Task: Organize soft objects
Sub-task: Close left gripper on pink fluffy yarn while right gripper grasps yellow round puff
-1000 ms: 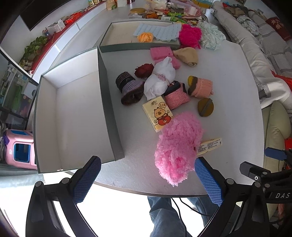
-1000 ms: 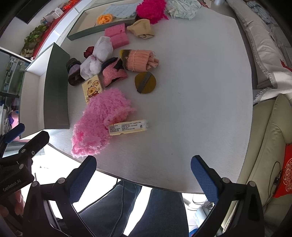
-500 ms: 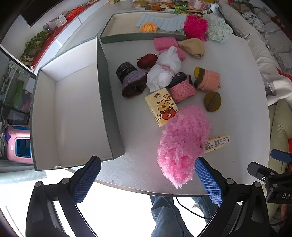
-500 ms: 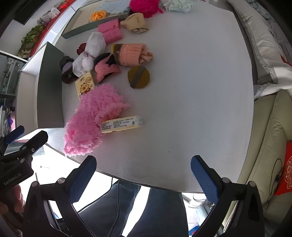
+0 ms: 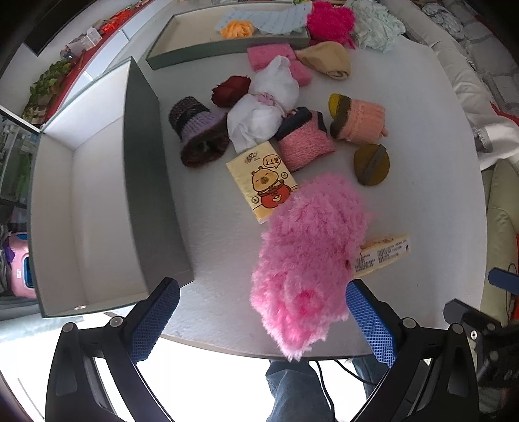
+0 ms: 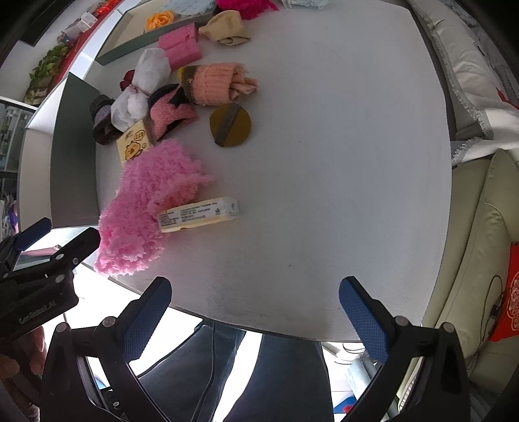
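Boxes come first on the left: a deep grey-walled box stands open at the table's left edge, and a shallow tray lies farther back holding an orange flower and a pale blue cloth. The left gripper hovers low over the near table edge, tilted downward, its blue-padded fingers spread wide and closed on nothing; the fluffy pink bundle lies on the table between them, its near end hanging over the rim close to the right finger. Touching the bundle's far end is a yellow tissue pack, and behind that sit a purple knitted hat, a white cloth bundle, a pink knitted roll and a peach knitted roll. A round brown pad lies just right of these. A cream packet rests against the pink bundle's right side. The right gripper hangs over the near right part of the table, also pitched down, its fingers wide apart and empty above bare tabletop. A person's jeans show below the table edge.
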Demonstrator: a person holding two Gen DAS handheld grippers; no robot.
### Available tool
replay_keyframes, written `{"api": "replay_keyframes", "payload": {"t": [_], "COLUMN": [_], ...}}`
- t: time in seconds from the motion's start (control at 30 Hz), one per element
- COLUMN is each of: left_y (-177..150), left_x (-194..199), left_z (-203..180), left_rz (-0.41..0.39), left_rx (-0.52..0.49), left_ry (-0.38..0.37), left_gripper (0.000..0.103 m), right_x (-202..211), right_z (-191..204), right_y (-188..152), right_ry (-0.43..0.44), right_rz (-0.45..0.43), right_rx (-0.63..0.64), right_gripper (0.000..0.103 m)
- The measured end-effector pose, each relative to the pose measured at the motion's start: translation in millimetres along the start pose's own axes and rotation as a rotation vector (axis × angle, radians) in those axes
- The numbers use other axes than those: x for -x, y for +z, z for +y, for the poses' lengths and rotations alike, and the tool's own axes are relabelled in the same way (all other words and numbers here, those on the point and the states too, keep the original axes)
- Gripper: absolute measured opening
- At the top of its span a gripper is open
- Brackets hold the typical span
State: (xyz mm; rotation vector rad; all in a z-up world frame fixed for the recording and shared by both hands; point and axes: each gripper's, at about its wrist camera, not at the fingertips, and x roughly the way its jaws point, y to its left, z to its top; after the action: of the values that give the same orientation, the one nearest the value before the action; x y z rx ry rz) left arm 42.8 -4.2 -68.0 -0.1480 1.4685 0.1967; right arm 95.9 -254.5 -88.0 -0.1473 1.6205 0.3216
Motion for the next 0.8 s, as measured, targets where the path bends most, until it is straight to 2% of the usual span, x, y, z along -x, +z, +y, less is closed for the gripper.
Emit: {"api": "replay_keyframes", "payload": {"t": [0.23,0.4,0.47,0.57,0.67,0.8], "left_y": [15.0,29.2,33.5,34.0,28.0,18.7], "left_x": [-26.3,-37.6,-48.3,-67.4,-76.8,-84.2], "left_z": [-2.6,-13.9,-20.2,-23.5,-16.1,-4.9], "left_rz": [0.042,0.04,0.064,0.116,0.129,0.142], "left_rx": [0.072,0.066,0.053,0.049,0.064,0.101], "left_ry": [-0.022,-0.074,-0.088,-0.063,-0.03,-0.039], "left_gripper": [0.103,0.103,0.103,0.103,0.103,0.103], "right_x": [-7.6,-12.1,-14.2,-17.6,-20.5,-21.0], "right_z": [-5.4,-7.6,-8.2,-10.8,-11.6,-12.4], "right_y": [3.8,6.6,7.0,7.5,9.2,17.1], "right_ry": [-0.013,-0.015,-0.02,-0.026,-0.029,-0.022], "right_rz": [0.001,0.008,0.011,0.021,0.025,0.006], "right_rx": [-0.01,-0.011,-0.011,-0.015,-0.015,-0.018], "right_gripper": [0.103,0.103,0.103,0.103,0.103,0.103]}}
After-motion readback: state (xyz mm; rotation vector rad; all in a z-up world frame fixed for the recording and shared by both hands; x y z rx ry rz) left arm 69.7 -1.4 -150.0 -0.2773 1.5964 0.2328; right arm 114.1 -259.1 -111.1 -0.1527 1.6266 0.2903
